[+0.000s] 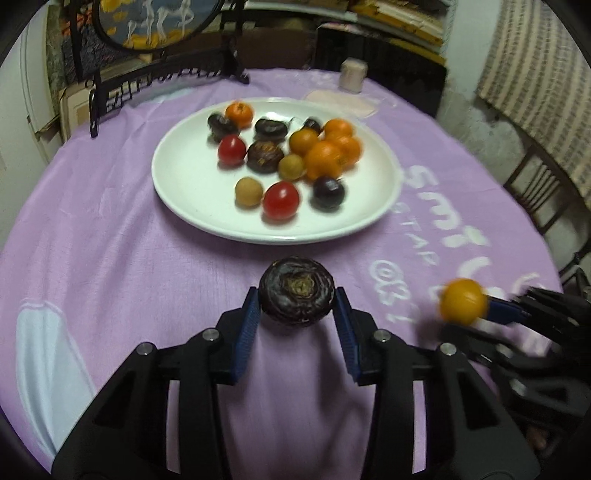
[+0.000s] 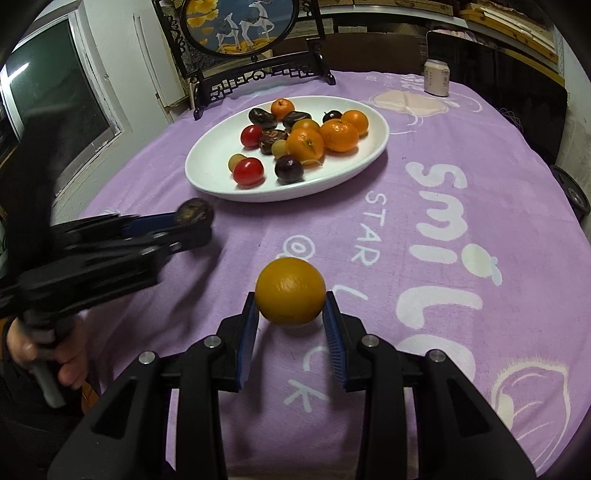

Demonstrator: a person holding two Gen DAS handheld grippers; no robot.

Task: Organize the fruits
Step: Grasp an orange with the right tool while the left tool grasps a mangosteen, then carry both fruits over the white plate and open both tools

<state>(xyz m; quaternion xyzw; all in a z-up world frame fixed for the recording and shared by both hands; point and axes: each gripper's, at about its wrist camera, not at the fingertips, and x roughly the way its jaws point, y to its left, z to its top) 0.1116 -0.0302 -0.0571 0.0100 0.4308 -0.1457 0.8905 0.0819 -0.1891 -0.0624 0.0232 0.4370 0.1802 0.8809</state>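
My left gripper [image 1: 297, 301] is shut on a dark brown round fruit [image 1: 296, 290], held above the purple cloth just in front of the white plate [image 1: 192, 192]. The right wrist view shows that same gripper [image 2: 192, 221] coming in from the left, blurred, with the dark fruit [image 2: 194, 216] at its tip. My right gripper [image 2: 290, 301] is shut on a small orange citrus fruit [image 2: 290, 288], also seen blurred at the right of the left wrist view [image 1: 463, 301]. The plate [image 2: 210, 166] holds several oranges, red tomatoes, dark fruits and small tan fruits.
A purple printed cloth [image 2: 461, 166] covers the round table. A dark carved stand with a round picture [image 2: 240, 26] stands behind the plate. A drink can [image 2: 436, 77] is at the far right. A chair [image 1: 543, 192] is beside the table. A hand [image 2: 70, 354] grips the left handle.
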